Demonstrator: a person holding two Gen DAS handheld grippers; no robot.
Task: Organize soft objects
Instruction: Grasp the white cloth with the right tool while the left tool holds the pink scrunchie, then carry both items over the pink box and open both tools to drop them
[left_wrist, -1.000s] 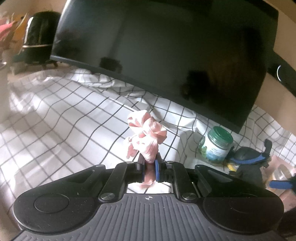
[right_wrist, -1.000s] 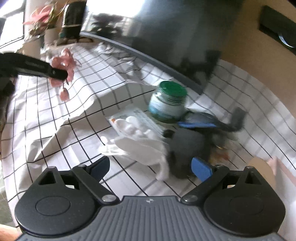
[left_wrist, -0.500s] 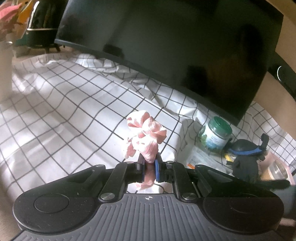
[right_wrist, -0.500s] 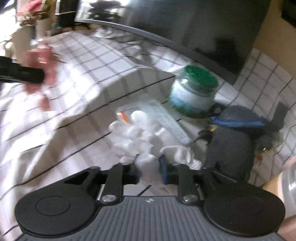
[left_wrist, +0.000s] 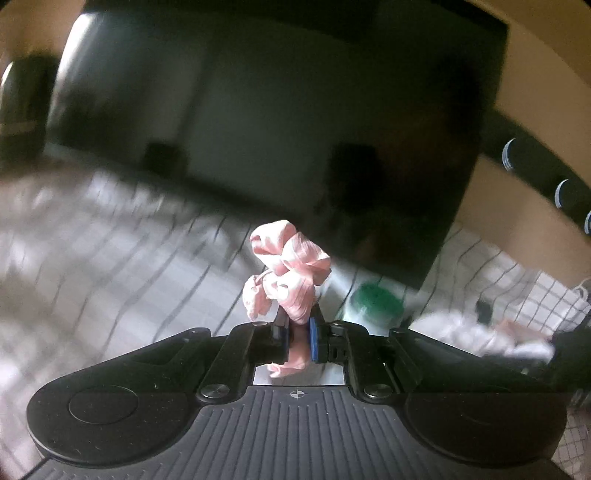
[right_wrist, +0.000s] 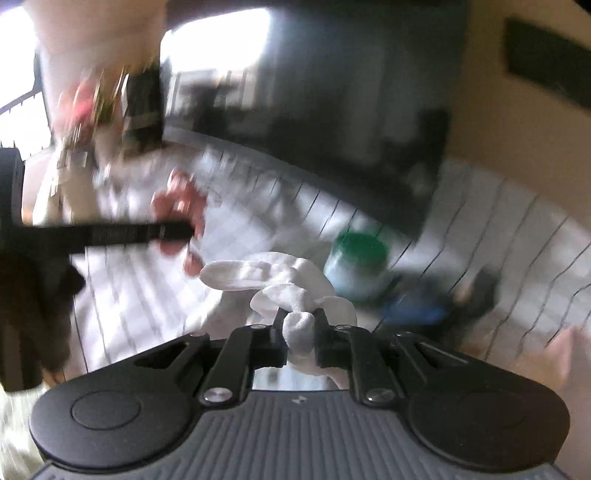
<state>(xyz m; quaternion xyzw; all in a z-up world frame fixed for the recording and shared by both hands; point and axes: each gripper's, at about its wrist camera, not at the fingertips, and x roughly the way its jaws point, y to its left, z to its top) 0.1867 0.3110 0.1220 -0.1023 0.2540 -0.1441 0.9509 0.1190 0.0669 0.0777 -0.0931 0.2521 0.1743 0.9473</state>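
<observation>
My left gripper (left_wrist: 298, 325) is shut on a pink fabric scrunchie (left_wrist: 290, 273), held up above the checked cloth. In the right wrist view the same left gripper (right_wrist: 184, 230) reaches in from the left with the pink scrunchie (right_wrist: 181, 201) at its tip. My right gripper (right_wrist: 300, 325) is shut on a white fluffy glove (right_wrist: 280, 280), lifted off the cloth with its fingers hanging to the left. The white glove (left_wrist: 480, 338) also shows blurred at the right of the left wrist view. Both views are smeared by motion.
A green-lidded jar (right_wrist: 356, 260) stands on the white checked cloth (right_wrist: 140, 295), with a dark soft toy with a blue band (right_wrist: 424, 306) to its right. A large dark screen (left_wrist: 277, 110) rises behind. A plant and a dark object (right_wrist: 140, 110) stand at the far left.
The right gripper went from wide open over the white glove to shut on it and raised it off the cloth. The left gripper rose with the scrunchie still held.
</observation>
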